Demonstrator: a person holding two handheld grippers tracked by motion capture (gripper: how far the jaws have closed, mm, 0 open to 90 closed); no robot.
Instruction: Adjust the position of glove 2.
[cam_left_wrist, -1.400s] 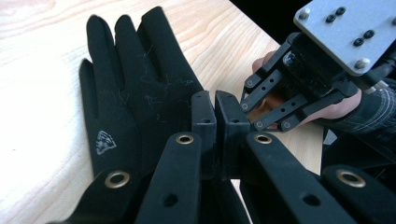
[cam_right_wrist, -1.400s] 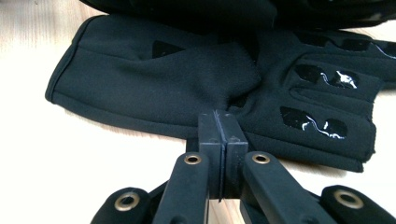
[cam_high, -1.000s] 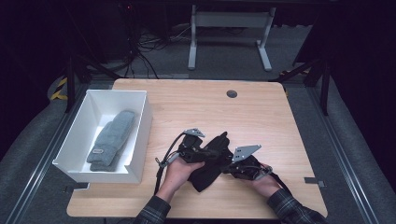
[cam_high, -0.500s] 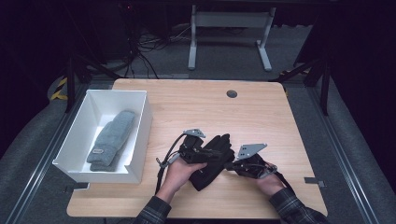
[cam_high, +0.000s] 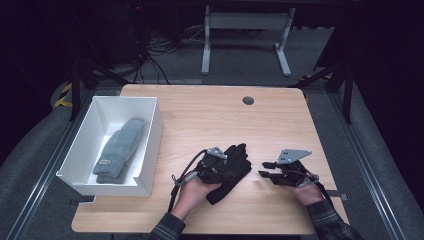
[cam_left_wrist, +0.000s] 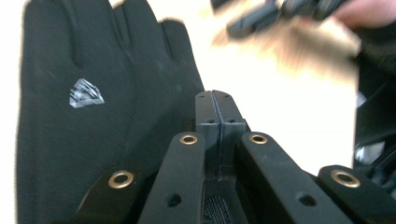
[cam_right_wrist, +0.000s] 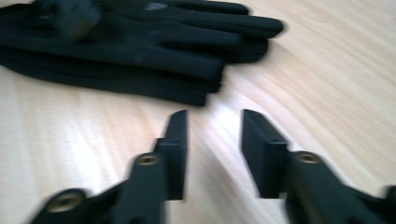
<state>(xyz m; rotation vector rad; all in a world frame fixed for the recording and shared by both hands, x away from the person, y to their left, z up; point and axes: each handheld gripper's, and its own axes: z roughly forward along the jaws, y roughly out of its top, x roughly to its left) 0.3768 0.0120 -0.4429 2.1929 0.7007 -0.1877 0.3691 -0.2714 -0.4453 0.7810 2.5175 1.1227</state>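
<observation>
A: Black gloves (cam_high: 231, 167) lie near the table's (cam_high: 210, 112) front edge, well apart from the white bin (cam_high: 150, 150). Left gripper (cam_left_wrist: 217, 107) shut tight over them, apparently empty.

B: Right gripper (cam_right_wrist: 212, 140) just opened, nothing between jaws. Risk: a lift snags one glove, and the stack slides apart.

Wood table (cam_high: 210, 117) w/ white box (cam_high: 150, 145) left, black gloves (cam_high: 235, 167) near front.
</observation>
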